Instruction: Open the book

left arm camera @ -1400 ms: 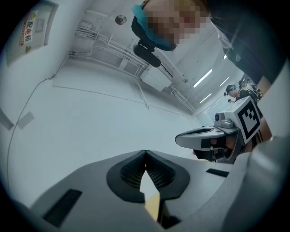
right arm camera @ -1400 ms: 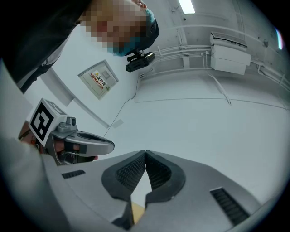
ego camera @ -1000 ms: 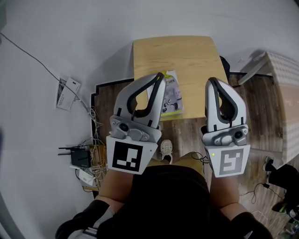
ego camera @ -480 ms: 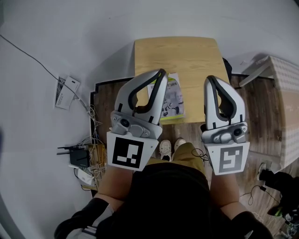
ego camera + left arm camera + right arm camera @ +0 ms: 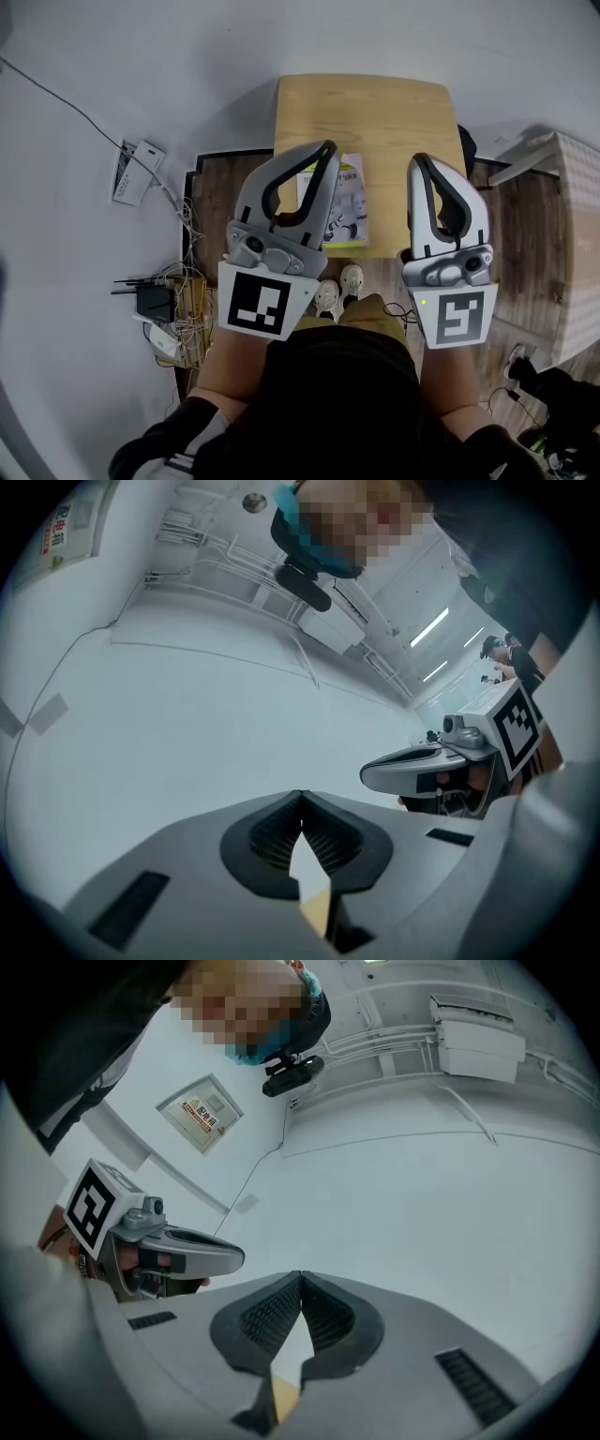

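1. The left tool (image 5: pixel 327 150) has its jaws together, with nothing between them.
2. The right tool (image 5: pixel 416 161) is likewise closed and empty.
3. The book (image 5: pixel 347 202) lies shut on the table's (image 5: pixel 375 108) near edge, partly behind the left tool.

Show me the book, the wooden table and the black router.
book (image 5: pixel 349 208), head view, cover's visible right half.
wooden table (image 5: pixel 375 112), head view, bare top beyond the book.
black router (image 5: pixel 150 302), head view, middle of its body.
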Tool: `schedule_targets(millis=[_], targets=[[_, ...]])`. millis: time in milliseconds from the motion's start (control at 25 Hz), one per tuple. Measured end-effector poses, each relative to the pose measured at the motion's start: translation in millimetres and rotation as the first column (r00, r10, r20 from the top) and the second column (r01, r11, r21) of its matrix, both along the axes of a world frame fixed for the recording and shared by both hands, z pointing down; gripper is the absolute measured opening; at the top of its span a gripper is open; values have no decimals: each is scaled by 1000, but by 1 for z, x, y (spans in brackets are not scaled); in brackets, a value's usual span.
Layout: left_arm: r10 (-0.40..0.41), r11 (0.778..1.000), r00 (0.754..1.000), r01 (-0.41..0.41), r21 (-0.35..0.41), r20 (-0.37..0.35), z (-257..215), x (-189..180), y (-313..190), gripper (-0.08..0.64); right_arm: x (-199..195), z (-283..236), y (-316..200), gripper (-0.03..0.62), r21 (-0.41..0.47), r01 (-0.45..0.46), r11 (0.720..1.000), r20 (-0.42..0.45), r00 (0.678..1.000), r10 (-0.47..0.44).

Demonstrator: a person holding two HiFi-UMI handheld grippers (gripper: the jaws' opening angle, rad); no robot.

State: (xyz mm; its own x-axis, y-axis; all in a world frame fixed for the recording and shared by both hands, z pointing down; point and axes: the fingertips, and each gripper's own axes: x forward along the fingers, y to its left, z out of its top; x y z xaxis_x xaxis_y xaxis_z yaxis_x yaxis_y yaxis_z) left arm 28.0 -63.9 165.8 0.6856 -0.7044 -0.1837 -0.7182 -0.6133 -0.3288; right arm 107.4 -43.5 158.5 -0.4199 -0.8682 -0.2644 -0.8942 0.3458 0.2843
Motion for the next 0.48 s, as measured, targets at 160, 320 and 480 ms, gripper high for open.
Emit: schedule_targets(millis=[160,320,480], targets=[[-33,999,999,33,-18,6,5,7,-12,8,6,5,-15,28,-18,38,999,17,999,-37],[-62,998,998,63,-22,17,11,14,-20,8,8,16,-28,28,-55,102,993,15,995,-101],[-99,995,995,100,-16,22,16,19,-27,8,10,26,-38,29,-79,142,987,20,990,-141]])
